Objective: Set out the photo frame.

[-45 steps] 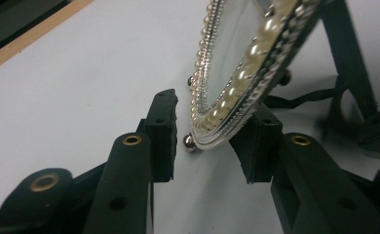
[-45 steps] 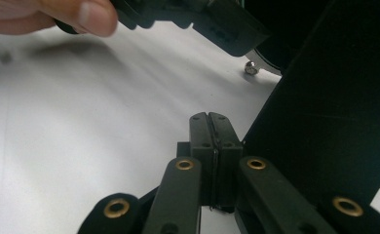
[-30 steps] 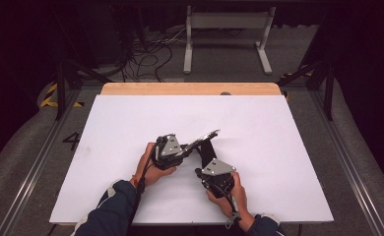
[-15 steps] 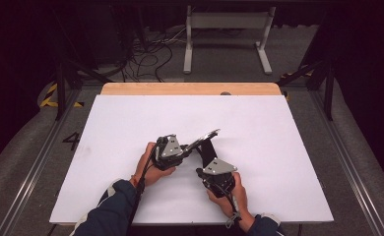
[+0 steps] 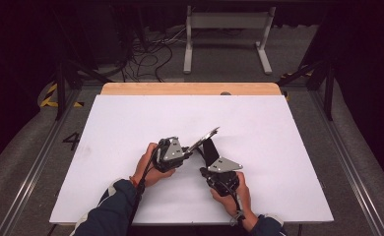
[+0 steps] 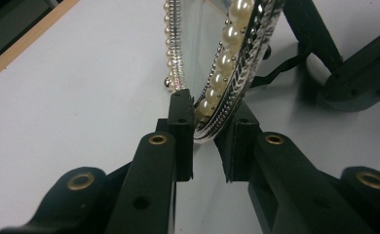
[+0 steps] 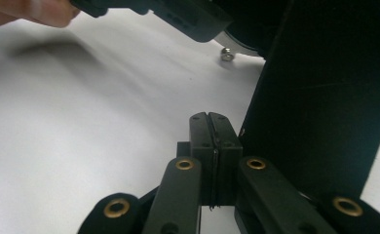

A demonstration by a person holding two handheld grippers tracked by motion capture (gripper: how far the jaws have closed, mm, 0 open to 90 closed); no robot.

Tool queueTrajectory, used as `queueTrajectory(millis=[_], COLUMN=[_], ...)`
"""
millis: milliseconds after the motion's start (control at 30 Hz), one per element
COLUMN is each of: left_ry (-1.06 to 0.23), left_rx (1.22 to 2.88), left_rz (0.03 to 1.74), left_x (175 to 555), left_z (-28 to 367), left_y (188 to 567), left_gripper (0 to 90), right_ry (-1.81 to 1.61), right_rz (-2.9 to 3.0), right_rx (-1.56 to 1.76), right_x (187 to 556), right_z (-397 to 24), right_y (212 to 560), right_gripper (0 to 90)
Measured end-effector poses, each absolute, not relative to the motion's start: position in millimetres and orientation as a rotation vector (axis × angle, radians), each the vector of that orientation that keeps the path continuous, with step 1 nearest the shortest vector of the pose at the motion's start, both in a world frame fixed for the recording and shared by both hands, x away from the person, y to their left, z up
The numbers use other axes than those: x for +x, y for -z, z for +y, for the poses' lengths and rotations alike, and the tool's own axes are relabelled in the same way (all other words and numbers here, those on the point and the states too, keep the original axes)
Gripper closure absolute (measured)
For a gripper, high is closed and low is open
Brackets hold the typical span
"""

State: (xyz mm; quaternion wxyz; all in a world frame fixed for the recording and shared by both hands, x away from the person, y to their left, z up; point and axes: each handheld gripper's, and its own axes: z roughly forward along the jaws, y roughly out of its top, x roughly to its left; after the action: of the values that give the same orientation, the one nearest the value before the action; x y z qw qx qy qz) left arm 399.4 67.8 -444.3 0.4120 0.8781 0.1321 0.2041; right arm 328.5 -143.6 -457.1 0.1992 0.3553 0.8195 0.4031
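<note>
Closest in, the left gripper view looks right along its own jaws: they stand a little apart, and the rim of a pearl-edged mirror (image 6: 227, 73) sits in the gap between them. The left pad touches the silver braided edge at its lower end; the right pad stands just clear of it, and the jaws have just been closing in on that rim. Glass, pearls and their reflection run up and away from the pads, detail the high view cannot give.

Over to the right gripper view: its jaws are pressed flat together, nothing caught between them. Just beside them on the right rises the mirror's black stand (image 7: 319, 97), a broad dark panel, touching or almost touching the pads; the frame does not settle which. Farther off, the other gripper's body crosses the top, with a fingertip at the corner.

From the high view, the left gripper (image 5: 190, 150) and the right gripper (image 5: 210, 164) meet near the middle of the white table (image 5: 131, 123), both hands low at the near edge. The mirror tilts up between them, leaning away to the right, its stand angled down beneath it.
</note>
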Motion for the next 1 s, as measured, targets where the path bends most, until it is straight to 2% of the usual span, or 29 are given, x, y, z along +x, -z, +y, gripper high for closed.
queueTrajectory(millis=[1000], left_ry=[-0.498], left_rx=[2.187], left_rz=[0.363], left_x=[394], left_z=[63], left_y=[445], left_gripper=[76.8], right_ry=[-1.130], right_rz=[2.293], right_rx=[1.003], right_x=[331], right_z=[-169], right_y=[452], right_gripper=[90.0])
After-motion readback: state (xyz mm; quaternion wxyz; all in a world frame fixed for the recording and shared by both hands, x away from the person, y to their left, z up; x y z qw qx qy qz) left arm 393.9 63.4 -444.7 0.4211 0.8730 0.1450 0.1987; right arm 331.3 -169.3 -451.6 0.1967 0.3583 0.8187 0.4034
